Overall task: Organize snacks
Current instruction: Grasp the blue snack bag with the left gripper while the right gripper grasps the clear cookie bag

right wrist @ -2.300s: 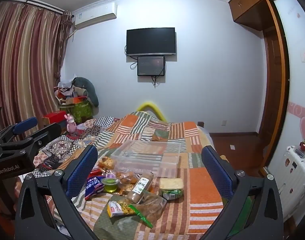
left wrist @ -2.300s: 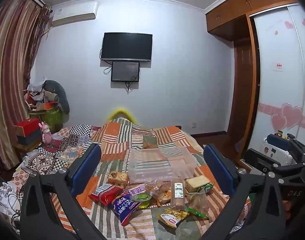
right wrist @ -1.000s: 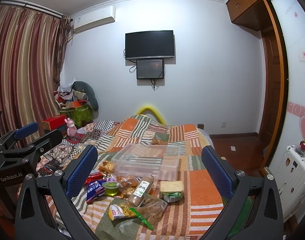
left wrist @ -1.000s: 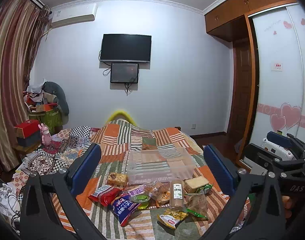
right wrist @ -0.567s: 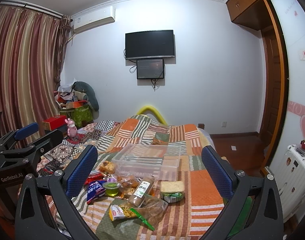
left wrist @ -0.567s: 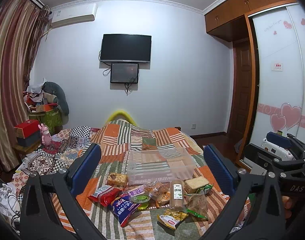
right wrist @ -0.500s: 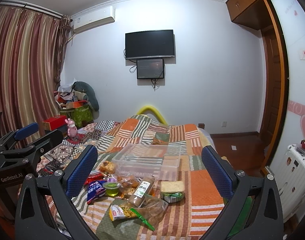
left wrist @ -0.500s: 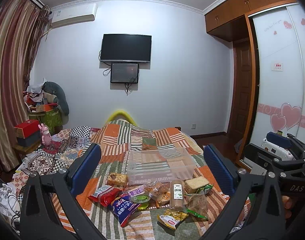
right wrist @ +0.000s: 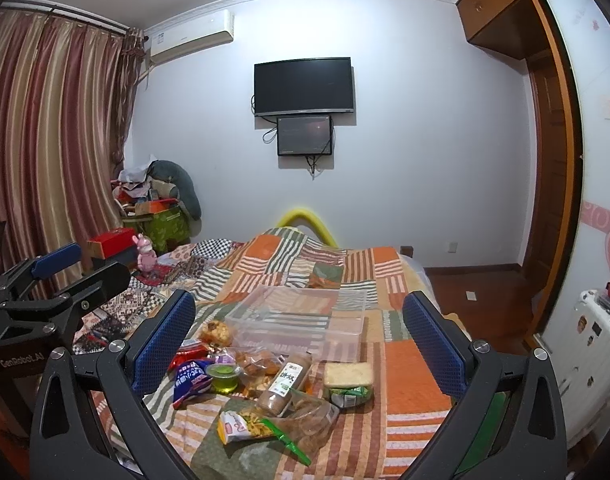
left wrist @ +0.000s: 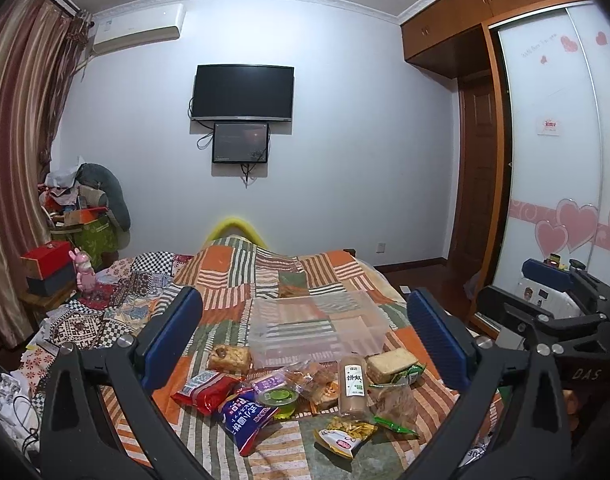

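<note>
A pile of snacks lies on the patchwork bed: a red packet (left wrist: 203, 388), a blue packet (left wrist: 245, 414), a green jelly cup (left wrist: 281, 398), a brown drink bottle (left wrist: 353, 384), a sandwich pack (left wrist: 391, 366), a yellow snack bag (left wrist: 343, 436) and a wrapped cake (left wrist: 229, 358). An empty clear plastic box (left wrist: 317, 330) sits just behind them. My left gripper (left wrist: 305, 340) is open and empty, held above and short of the pile. My right gripper (right wrist: 301, 344) is open and empty too, over the same pile, with the bottle (right wrist: 287, 382) and box (right wrist: 301, 320) ahead.
The bed quilt (left wrist: 265, 272) runs back to a white wall with a TV (left wrist: 243, 92). A cluttered side table with a red box (left wrist: 49, 258) stands left. A wardrobe (left wrist: 553, 160) and a white appliance (right wrist: 597, 340) stand right. Clothes lie on the bed's left part.
Both grippers stay open and nearly still. The views have drifted very slightly since 2.3 s ago; nothing on the bed has moved.
</note>
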Tool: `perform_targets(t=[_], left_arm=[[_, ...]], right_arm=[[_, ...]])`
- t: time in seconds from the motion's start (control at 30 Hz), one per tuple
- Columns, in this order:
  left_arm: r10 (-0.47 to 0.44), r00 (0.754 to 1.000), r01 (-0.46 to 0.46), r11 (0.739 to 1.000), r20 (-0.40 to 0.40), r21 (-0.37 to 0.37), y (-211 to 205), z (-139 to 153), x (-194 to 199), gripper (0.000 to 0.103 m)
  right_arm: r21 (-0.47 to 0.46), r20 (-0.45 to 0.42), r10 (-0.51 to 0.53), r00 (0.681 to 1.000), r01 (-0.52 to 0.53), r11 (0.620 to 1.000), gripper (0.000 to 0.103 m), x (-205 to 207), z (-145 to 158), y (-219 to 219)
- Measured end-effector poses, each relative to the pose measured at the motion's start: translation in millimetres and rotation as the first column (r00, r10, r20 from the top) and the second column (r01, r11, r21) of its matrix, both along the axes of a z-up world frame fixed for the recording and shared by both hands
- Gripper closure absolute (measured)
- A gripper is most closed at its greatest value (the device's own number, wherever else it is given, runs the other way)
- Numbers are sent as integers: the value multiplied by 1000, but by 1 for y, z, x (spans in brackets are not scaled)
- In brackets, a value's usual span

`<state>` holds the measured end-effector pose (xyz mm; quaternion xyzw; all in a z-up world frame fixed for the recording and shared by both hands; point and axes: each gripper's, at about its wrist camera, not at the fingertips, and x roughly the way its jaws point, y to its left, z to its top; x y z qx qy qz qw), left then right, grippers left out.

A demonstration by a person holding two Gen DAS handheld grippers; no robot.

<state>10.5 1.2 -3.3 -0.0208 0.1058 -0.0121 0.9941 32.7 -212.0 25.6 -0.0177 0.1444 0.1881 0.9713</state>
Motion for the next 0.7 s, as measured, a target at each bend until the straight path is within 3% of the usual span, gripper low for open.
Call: perform_targets(t=[0.17,0.33,0.47,0.7], left_arm=[[10,999,-10,1000,-38,-1,9,-9,11,2],[5,991,-6,1000,-130,-7,27,-24,34,20],[15,979,-13,1000,-204,15,43,-38,55,25],[18,933,-9,1000,-360,27,73,-86,90,27]], right_arm=[[-10,-34,-4,999,4,1000,0,11,-9,0],[-8,-95,-7,995,6,1000,0,26,-24,-6],[-32,-167,-18,986,13,999,4,39,-40,-11],[-92,-301,-33,953,6,996,12,63,-71,-12]])
